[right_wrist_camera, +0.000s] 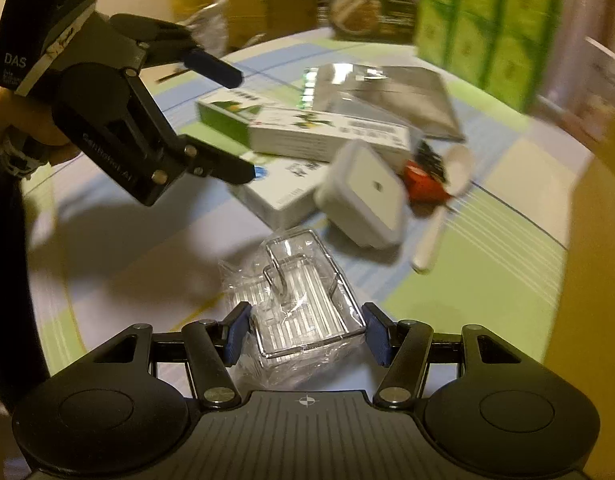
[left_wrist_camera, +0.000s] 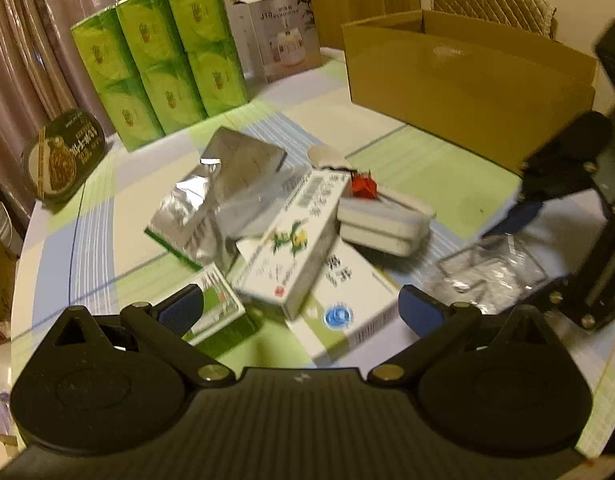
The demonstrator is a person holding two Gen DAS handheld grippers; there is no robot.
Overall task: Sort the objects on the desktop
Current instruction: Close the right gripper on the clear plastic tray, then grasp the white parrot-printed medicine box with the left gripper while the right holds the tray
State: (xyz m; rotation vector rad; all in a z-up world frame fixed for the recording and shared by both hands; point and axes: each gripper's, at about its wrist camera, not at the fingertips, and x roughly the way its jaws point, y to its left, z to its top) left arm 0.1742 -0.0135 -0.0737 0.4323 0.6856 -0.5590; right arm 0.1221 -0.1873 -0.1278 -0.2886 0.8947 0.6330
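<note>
Crowding the table (left_wrist_camera: 87, 240), boxes (left_wrist_camera: 295, 248) pile beside cardboard box (left_wrist_camera: 467, 76).

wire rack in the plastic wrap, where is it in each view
Left wrist view: the wire rack in plastic wrap lies at right of centre on the tablecloth, beside the right gripper, past the pile of boxes.
Right wrist view: the rack sits low in the centre, between the right gripper's open fingers.
Shared landmark: the white square case, lying just beyond the rack in both views.
</note>
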